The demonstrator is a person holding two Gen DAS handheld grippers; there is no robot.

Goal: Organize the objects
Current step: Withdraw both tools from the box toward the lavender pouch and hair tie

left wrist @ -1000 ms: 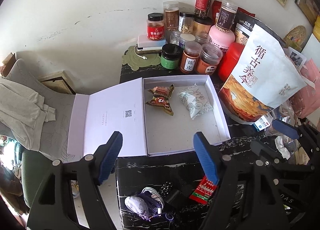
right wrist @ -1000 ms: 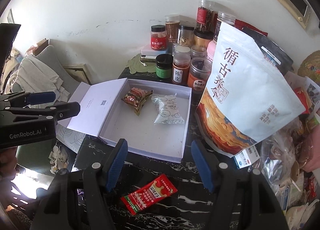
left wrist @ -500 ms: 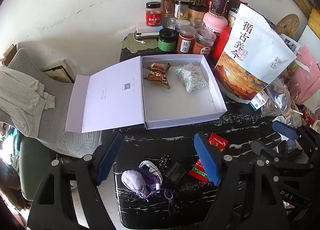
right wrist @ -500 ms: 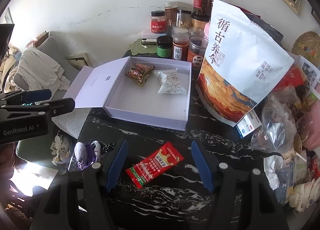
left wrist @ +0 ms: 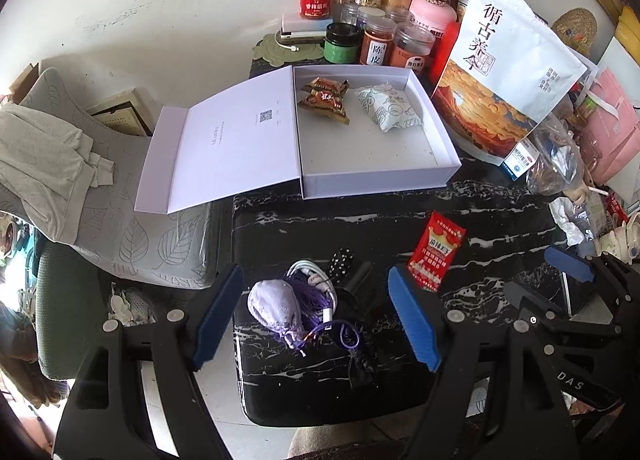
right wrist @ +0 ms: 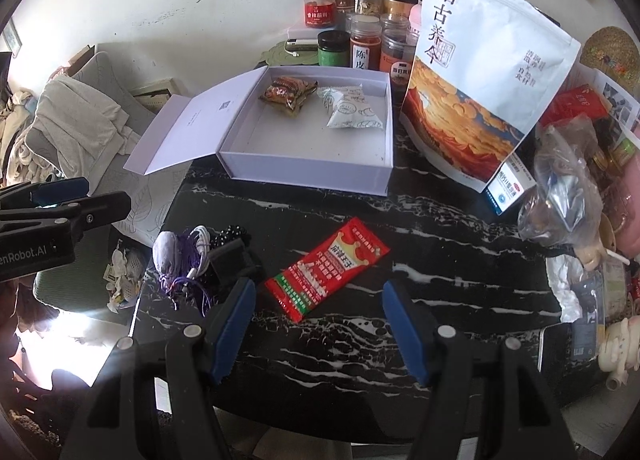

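Above the near part of the black marble table (right wrist: 440, 228), the right gripper (right wrist: 316, 324) hangs with its blue pads wide apart and nothing between them; a red packet (right wrist: 326, 274) lies flat on the table just beyond the gap. To the left, the left gripper (left wrist: 316, 314) is likewise spread wide and empty, above a lilac pouch (left wrist: 274, 308) tangled with purple cord (left wrist: 316, 300) and a white cable (left wrist: 310, 272) near the table's left edge. Farther back sits a white box (right wrist: 304, 174), its lid (left wrist: 224, 140) folded open to the left over a grey cushion (left wrist: 132, 236). Inside the box, at the far end, a brown snack pack (right wrist: 288, 92) lies left of a white snack pack (right wrist: 350, 110), the two just beside each other. Right of the box stands a large white bag (right wrist: 484, 72) with an orange picture, leaning slightly. Along the far wall stands a cluster of jars (left wrist: 376, 40).
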